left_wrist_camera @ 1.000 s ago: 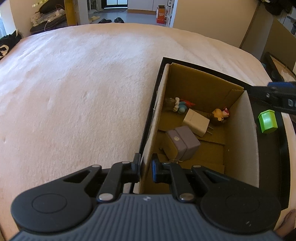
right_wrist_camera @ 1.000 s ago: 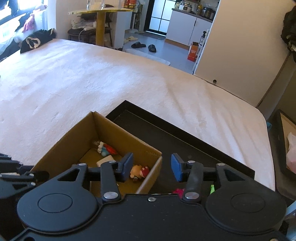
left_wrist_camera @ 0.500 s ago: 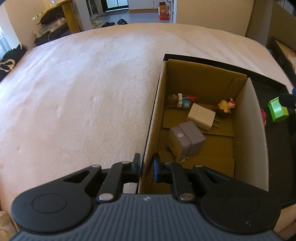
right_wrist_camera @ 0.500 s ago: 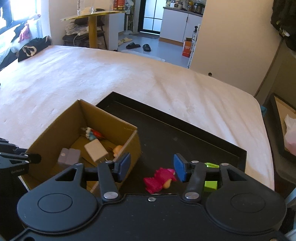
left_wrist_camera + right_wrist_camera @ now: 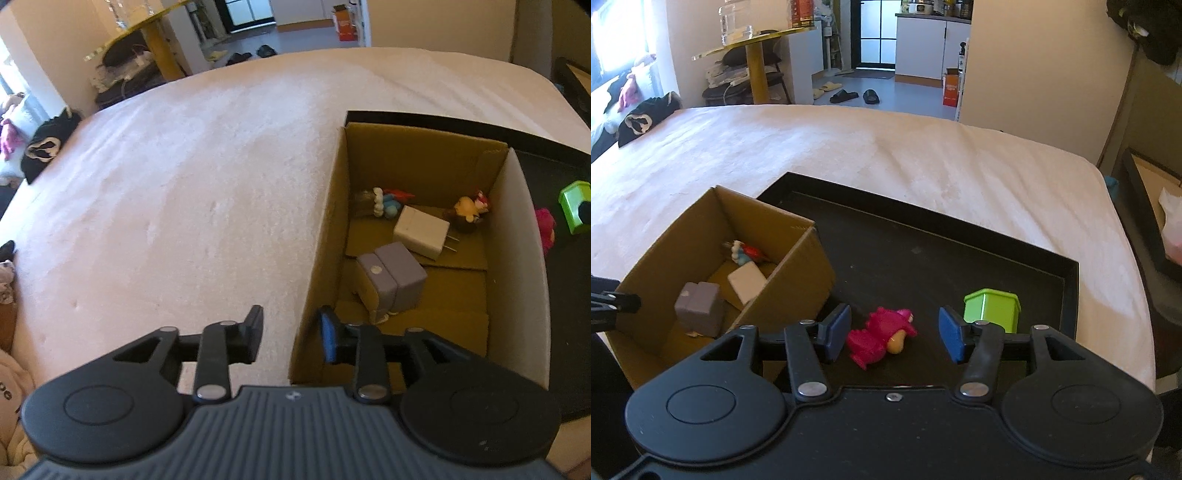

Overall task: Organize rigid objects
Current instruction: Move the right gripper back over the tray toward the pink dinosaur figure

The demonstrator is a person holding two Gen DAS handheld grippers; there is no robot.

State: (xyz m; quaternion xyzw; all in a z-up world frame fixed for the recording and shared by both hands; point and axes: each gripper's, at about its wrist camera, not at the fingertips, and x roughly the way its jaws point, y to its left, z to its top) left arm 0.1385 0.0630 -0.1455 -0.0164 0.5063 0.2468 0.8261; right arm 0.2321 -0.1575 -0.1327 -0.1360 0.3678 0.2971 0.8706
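While right gripper (image 5: 894, 334) hangs wide open over black tray (image 5: 960, 236), pink toy (image 5: 881, 336) lies on tray between its fingers, not gripped. Green block (image 5: 991, 309) stands on tray just beside right finger. Left gripper (image 5: 291, 338) open, straddles near wall of cardboard box (image 5: 524, 258), not pinching it. Inside box: white charger (image 5: 421, 232), grey cube (image 5: 395, 275), small figures.

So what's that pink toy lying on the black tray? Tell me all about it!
The pink toy is a small figure that looks like hard plastic, bright magenta with a tan face. It lies tipped on its side on the black tray, between the cardboard box and a green block. The right gripper hovers open around it, not touching.
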